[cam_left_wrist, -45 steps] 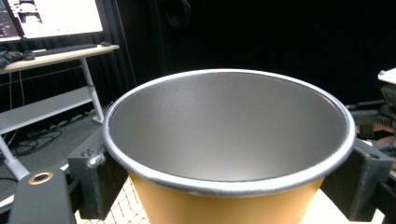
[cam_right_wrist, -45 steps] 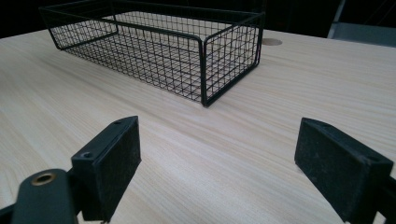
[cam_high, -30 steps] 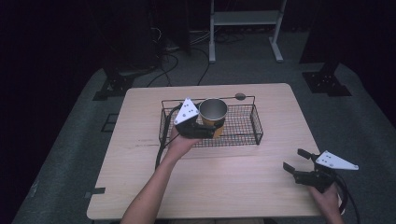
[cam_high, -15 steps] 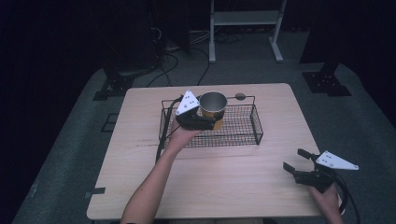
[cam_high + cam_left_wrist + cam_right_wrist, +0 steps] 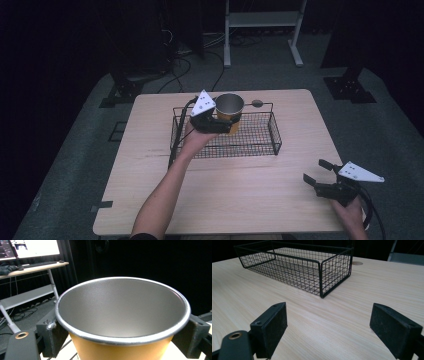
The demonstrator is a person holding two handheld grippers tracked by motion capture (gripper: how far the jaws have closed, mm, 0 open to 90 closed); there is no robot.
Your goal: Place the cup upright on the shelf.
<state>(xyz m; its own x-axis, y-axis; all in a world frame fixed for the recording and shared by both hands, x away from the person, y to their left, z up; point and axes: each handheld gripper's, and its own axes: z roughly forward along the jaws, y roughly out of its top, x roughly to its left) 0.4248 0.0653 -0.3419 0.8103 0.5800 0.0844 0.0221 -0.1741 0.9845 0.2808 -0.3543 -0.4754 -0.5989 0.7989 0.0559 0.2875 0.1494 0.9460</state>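
Upright and open-mouthed, the orange cup (image 5: 229,112) with its bare metal lining sits clamped in the left gripper (image 5: 220,125), held above the rear-left part of the black wire basket (image 5: 274,135) on the wooden table (image 5: 235,200). In the left gripper view the cup (image 5: 122,322) stands directly between the two black jaws, one pressed against each side of its wall just under the rolled rim, so its long axis runs straight up while the jaws close across it from the sides. From the high view the cup's base appears to be at or above the level of the basket's top wire; whether it touches the mesh floor cannot be told. The coming move likely turns on that vertical relation: basket beneath, cup above, its axis plumb, so a straight lowering or lifting would keep it clear of the wire walls. The left hand is plainly the nearer one and the only one engaged. Well apart, at the table's near right corner, the right gripper (image 5: 318,172) rests in the person's other hand with jaws spread wide and nothing between them, pointed toward the basket (image 5: 294,267) across bare tabletop.
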